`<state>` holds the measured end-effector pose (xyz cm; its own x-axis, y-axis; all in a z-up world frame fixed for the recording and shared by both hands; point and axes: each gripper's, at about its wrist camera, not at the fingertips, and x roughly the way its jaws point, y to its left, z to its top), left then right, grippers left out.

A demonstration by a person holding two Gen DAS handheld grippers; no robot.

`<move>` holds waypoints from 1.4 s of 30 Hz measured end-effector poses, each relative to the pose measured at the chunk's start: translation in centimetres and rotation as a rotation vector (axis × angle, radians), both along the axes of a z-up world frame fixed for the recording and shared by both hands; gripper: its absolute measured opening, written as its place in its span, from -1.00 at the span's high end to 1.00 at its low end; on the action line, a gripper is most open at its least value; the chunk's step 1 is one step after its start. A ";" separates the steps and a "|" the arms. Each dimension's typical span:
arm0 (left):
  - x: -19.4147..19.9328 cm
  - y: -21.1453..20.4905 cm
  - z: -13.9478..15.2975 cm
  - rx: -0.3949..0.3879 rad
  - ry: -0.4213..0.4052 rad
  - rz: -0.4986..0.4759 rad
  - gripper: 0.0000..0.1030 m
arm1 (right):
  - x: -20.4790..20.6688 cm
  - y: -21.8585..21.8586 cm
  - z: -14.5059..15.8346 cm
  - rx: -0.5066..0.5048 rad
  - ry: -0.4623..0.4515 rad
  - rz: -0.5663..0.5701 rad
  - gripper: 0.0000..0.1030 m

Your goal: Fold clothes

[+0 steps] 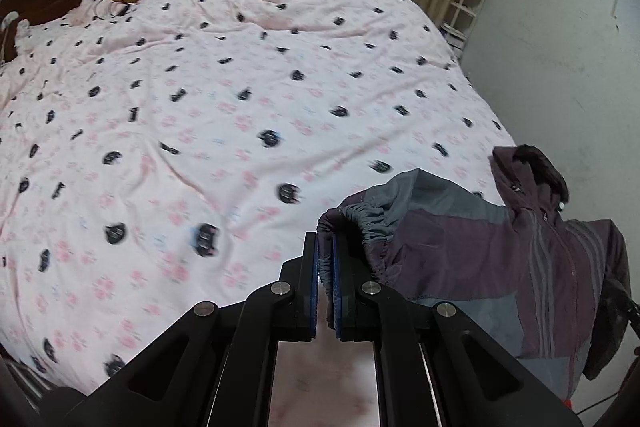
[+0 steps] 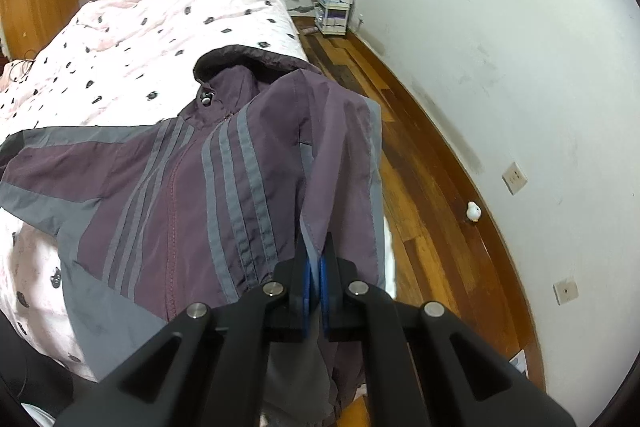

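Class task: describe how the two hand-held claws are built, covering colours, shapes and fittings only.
Both the left claw and the right claw look alike: matte black angular linkage arms joined by round silver pins, ending in two flat black fingers lined with ridged blue pads. No cables, markings or sleeves show.

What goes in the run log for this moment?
step: fold jacket | left gripper: shut on sleeve cuff | right gripper: shut on other sleeve | surface: bed
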<state>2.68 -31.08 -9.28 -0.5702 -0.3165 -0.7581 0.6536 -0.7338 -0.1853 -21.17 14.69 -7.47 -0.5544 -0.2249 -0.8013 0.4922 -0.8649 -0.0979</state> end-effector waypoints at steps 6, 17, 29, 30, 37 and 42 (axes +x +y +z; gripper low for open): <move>3.2 -4.5 0.3 -0.037 -0.025 0.094 0.91 | 1.2 -5.4 0.5 -0.007 0.001 0.086 0.91; 12.9 -12.5 0.1 -0.093 -0.084 0.324 0.91 | 6.4 -20.0 -0.4 0.002 -0.017 0.348 0.91; 25.3 -19.1 0.3 -0.133 -0.128 0.547 1.00 | 14.1 -31.5 -1.4 -0.003 -0.047 0.579 0.91; 26.1 -19.6 0.2 -0.131 -0.129 0.557 1.00 | 14.5 -32.2 -1.5 0.003 -0.044 0.589 0.91; 27.2 -19.5 -1.6 -0.080 -0.128 0.523 1.00 | 14.8 -33.4 -2.7 0.023 -0.061 0.601 0.91; 24.8 -18.0 -2.3 -0.048 -0.121 0.442 0.98 | 13.6 -32.5 -2.9 0.031 -0.068 0.572 0.91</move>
<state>27.49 -49.05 -11.62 -0.2809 -0.5457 -0.7895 0.9205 -0.3859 -0.0608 -7.55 -17.86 -10.38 -0.2984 -0.4495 -0.8420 0.8868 -0.4568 -0.0704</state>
